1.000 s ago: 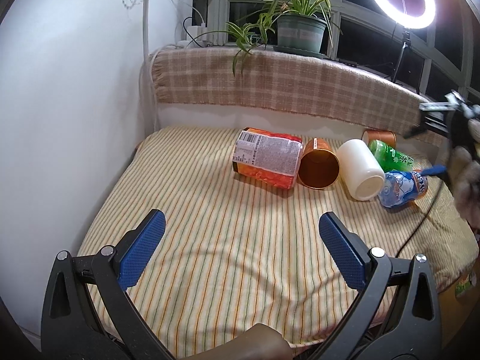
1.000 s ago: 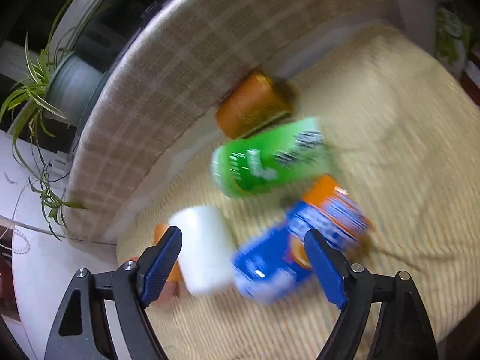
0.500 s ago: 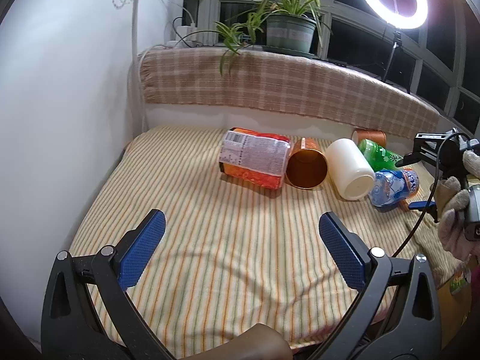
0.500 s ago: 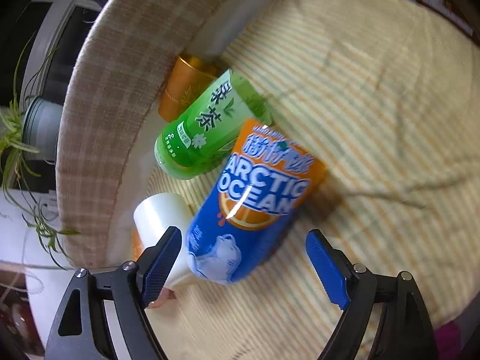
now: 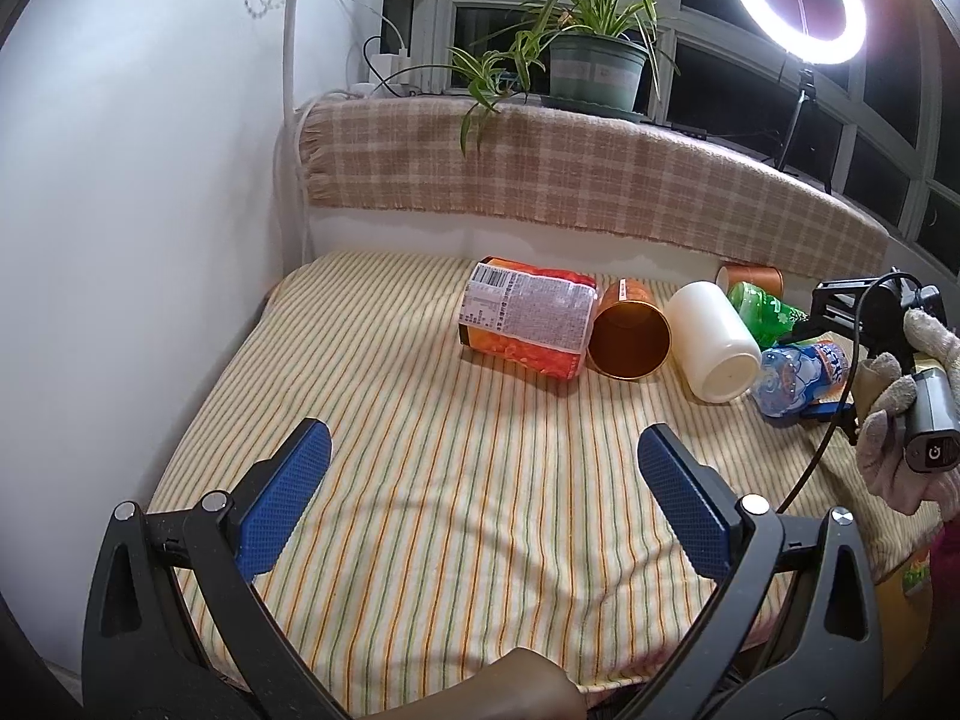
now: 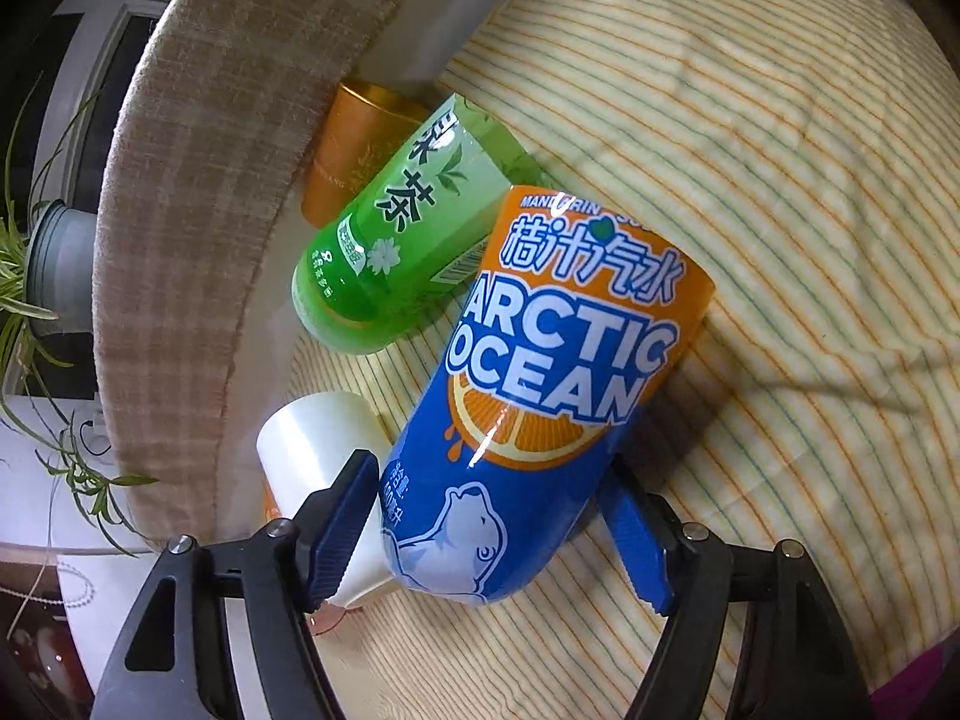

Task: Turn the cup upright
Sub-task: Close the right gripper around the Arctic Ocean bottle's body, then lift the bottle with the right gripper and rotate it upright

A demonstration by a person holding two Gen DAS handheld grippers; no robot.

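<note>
A blue and orange "Arctic Ocean" cup [image 6: 540, 396] lies on its side on the striped cloth; it also shows in the left wrist view [image 5: 801, 375]. My right gripper [image 6: 492, 540] straddles its lower end, with the blue pads [image 6: 342, 525] close to or touching its sides. In the left wrist view the right gripper [image 5: 840, 360] sits at the far right by the cup, held in a gloved hand. My left gripper [image 5: 480, 498] is open and empty above the near part of the cloth.
A green tea cup [image 6: 408, 240], a white cup [image 5: 714, 348], two orange-gold cups [image 5: 630, 336] [image 6: 360, 144] and an orange carton [image 5: 528, 324] lie in a row. A plaid-covered ledge [image 5: 600, 180] with a plant [image 5: 594, 60] stands behind. White wall on the left.
My right gripper has moved in onto the blue and orange cup, and its jaws have narrowed around it. The left gripper has stayed open, its view shifting slightly.
</note>
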